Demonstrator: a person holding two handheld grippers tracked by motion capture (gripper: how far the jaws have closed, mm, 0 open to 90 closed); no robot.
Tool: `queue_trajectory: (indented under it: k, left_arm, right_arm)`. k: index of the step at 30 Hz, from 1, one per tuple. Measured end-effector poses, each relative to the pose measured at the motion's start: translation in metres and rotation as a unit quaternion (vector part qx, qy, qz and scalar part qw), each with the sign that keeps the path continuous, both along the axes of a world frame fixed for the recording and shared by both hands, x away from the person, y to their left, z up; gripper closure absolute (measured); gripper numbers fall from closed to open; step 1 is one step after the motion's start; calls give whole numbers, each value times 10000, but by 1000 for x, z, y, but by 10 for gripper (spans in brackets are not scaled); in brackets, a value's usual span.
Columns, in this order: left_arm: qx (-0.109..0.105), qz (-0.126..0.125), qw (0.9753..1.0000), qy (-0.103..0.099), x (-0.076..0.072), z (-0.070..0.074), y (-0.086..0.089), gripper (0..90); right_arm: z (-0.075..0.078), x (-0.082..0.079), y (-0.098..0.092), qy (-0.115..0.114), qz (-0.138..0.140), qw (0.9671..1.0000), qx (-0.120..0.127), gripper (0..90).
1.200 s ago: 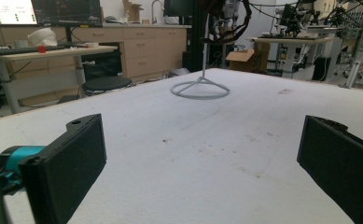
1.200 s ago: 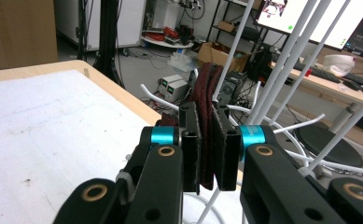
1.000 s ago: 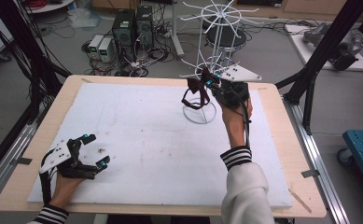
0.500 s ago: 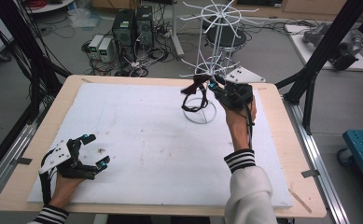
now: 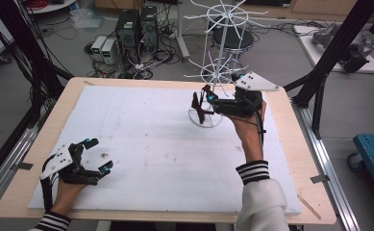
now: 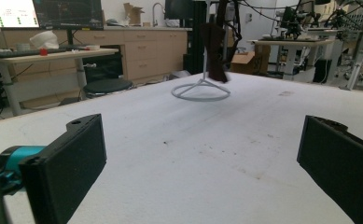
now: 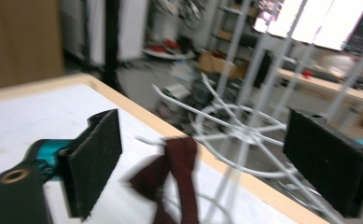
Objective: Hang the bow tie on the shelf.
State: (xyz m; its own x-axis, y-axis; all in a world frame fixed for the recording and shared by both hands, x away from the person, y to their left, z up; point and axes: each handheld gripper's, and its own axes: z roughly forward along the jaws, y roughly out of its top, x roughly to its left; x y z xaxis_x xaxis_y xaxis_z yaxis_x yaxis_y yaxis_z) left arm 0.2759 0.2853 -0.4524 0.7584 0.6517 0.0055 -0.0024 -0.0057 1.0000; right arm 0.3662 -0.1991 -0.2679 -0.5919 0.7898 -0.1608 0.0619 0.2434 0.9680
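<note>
Limp dark-red ribbon bow [image 7: 172,179] hanging on the white wire rack [image 5: 217,72] (light, floppy), best pinched at its knot; right gripper [image 5: 205,102], at 1 o'clock, and left gripper [image 5: 97,155] both stand apart.

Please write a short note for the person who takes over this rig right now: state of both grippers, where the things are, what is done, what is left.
Left gripper: open, holding nothing, low over the white mat at its near left corner.
Right gripper: open, raised beside the white wire rack.
Dark red bow: hangs from a lower arm of the rack, between the open jaws, not clamped.
Done: bow looks hung.
Left: probably draw the right gripper away without snagging it.
</note>
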Motion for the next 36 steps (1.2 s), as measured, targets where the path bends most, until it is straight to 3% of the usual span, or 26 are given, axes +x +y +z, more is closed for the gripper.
queue_trajectory:
  k: [3,6,12,14,15,17,24,29,36]
  left_arm:
    - [6,13,10000,-2,0,0,0,17]
    - [-20,16,10000,3,0,0,1,17]
    - [-17,27,10000,-19,-1,0,1,17]
    - [-25,43,10000,-20,-1,0,1,17]
    - [-23,52,10000,-23,-1,0,1,17]
    - [-36,72,10000,-21,-1,0,1,17]
    - [11,79,9999,-81,-2,-1,0,17]
    - [-21,128,9998,-128,-3,-1,0,17]
    - [-25,155,9998,-148,-4,-1,0,17]
  right_arm:
    - [1,-10,-2,-73,383,9990,211,110]
    - [-2,-18,-6,19,619,9974,366,110]
    - [-13,-34,-21,-30,648,9963,555,110]
    - [-18,-41,-27,-143,671,9963,524,105]
    - [-22,-44,-30,-235,684,9959,540,20]
    - [-30,-52,-34,-337,561,9957,650,4]
    - [-66,-80,-46,-592,553,9943,693,4]
    - [-92,-93,-59,-517,314,9944,872,4]
    - [-129,-102,-75,-475,-143,9969,612,4]
